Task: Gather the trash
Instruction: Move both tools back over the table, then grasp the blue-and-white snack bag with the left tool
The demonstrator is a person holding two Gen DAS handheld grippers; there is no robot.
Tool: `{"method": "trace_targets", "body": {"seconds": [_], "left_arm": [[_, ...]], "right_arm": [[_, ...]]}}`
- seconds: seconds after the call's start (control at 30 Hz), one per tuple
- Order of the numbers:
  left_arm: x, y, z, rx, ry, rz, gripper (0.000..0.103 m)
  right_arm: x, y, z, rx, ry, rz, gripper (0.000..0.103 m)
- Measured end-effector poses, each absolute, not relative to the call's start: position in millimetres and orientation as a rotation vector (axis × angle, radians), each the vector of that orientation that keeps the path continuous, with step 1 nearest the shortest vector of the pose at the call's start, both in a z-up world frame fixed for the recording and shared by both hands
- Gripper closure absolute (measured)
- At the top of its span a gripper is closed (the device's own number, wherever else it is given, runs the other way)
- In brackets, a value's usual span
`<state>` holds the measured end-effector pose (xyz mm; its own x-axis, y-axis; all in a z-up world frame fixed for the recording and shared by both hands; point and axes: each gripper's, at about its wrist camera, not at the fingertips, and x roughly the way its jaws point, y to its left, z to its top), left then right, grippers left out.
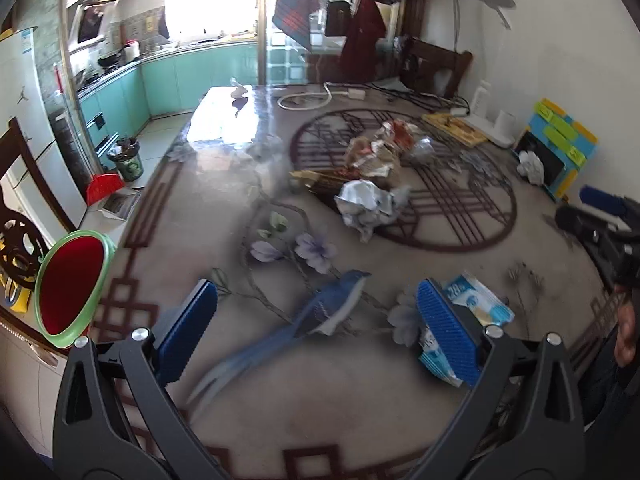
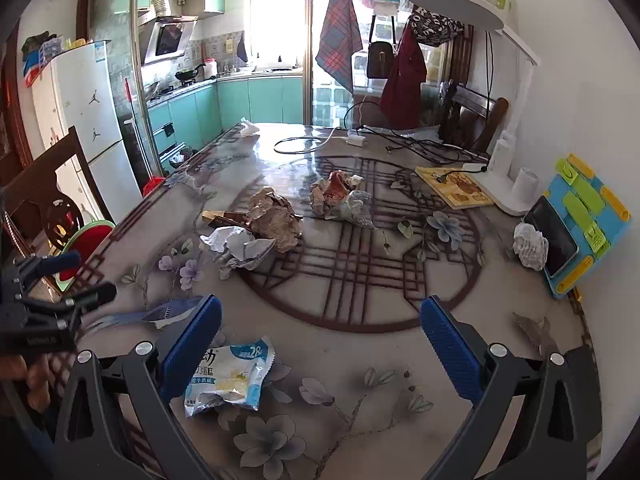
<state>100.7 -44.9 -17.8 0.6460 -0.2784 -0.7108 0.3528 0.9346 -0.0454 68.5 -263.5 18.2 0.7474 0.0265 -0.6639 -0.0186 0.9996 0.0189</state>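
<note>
A blue-and-white snack wrapper (image 2: pixel 230 378) lies flat on the near part of the table, just right of my right gripper's left finger; in the left wrist view the wrapper (image 1: pixel 476 304) lies behind my right finger. My left gripper (image 1: pixel 316 320) is open and empty above the printed bird. My right gripper (image 2: pixel 320 338) is open and empty. A pile of crumpled paper (image 1: pixel 372 168) sits at mid-table, and it shows in the right wrist view (image 2: pixel 272 220). A white paper ball (image 2: pixel 530 246) lies by the tablet stand.
A red bin with a green rim (image 1: pixel 72 284) stands left of the table. A lamp base (image 2: pixel 504 192), a book (image 2: pixel 454 186), cables (image 2: pixel 400 140) and a blue-yellow tablet stand (image 2: pixel 580 216) line the right and far side. Wooden chairs stand left and far.
</note>
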Motion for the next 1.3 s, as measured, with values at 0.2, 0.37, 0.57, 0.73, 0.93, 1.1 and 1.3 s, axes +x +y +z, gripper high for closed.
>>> {"method": "trace_targets", "body": {"seconds": [0.2, 0.37, 0.57, 0.73, 0.93, 1.1, 1.3], "left_arm": [[84.0, -96.9, -39.6, 0.185, 0.842, -0.481, 0.005], [73.8, -135.2, -58.2, 0.254, 0.872, -0.55, 0.005], [75.6, -162.7, -76.4, 0.306, 0.903, -0.566, 0.005], [82.3, -177.8, -88.5, 0.347, 0.918, -0.548, 0.005], [93.5, -179.4, -99.5, 0.313, 0.968, -0.556, 0.025], [100.2, -176.8, -101.1, 0.302, 0.965, -0.546, 0.048], [102.7, -170.8, -97.6, 0.283, 0.974, -0.552, 0.059]], "right_arm": [[66.5, -282.5, 22.8, 0.058, 0.714, -0.003, 0.007], [65.1, -295.3, 24.7, 0.083, 0.711, -0.017, 0.007], [60.2, -305.4, 26.2, 0.108, 0.703, -0.026, 0.007], [60.0, -307.0, 27.3, 0.117, 0.703, -0.019, 0.007], [58.8, -314.0, 29.0, 0.141, 0.696, -0.024, 0.007], [60.2, -314.3, 26.7, 0.142, 0.705, -0.016, 0.007], [60.3, -308.9, 23.9, 0.132, 0.713, -0.01, 0.007]]}}
